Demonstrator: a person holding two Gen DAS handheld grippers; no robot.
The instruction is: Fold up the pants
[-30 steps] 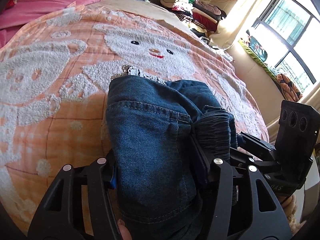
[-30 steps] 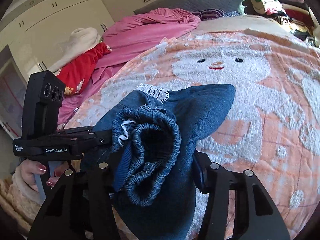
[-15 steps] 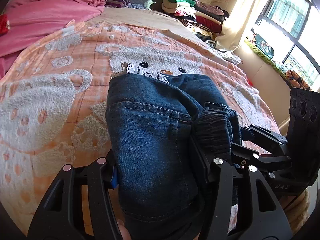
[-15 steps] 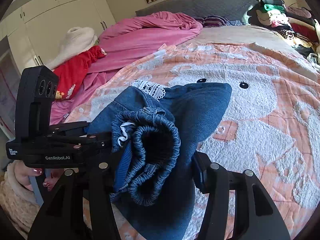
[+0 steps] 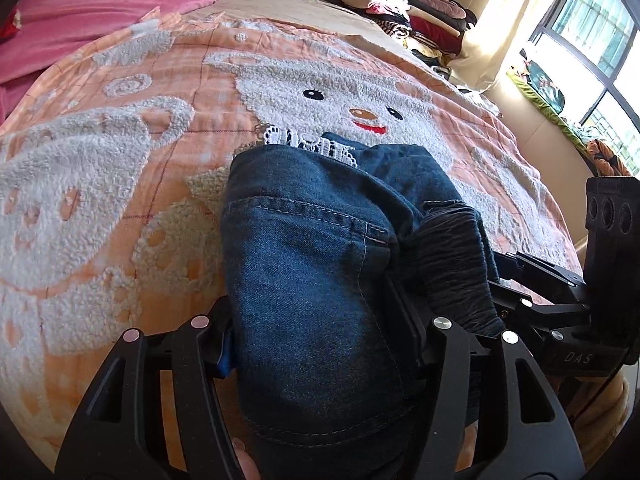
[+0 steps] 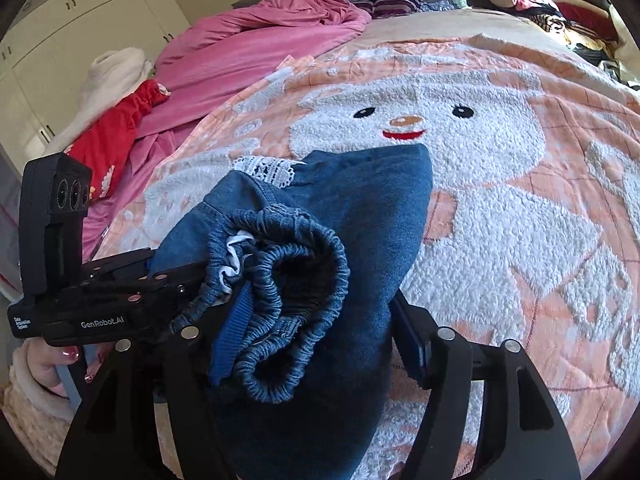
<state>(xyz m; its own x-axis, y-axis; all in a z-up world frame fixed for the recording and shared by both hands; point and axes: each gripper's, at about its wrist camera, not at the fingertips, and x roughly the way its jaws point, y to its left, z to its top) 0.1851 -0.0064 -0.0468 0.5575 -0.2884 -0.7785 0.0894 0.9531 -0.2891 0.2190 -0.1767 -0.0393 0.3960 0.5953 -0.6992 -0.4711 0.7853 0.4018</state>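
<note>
The blue denim pants (image 5: 316, 280) with white lace trim (image 5: 312, 146) are bunched into a thick folded bundle. My left gripper (image 5: 320, 332) is shut on the bundle, which fills the space between its fingers. My right gripper (image 6: 296, 340) is shut on the same pants (image 6: 352, 232) at the elastic waistband (image 6: 288, 280). Each gripper shows in the other's view: the right one (image 5: 560, 300) beside the bundle, the left one (image 6: 100, 300) at the left. The bundle hangs over the orange snowman blanket (image 5: 120, 140).
A pink duvet (image 6: 256, 40) and a red garment (image 6: 116, 136) lie at the bed's far left. A pile of folded clothes (image 5: 404, 4) sits at the head of the bed. A window and curtain (image 5: 560, 32) are on the right.
Both grippers have carried the pants bundle over the blanket; the snowman face now sits just beyond the bundle's far end. The grip on the pants is unchanged.
</note>
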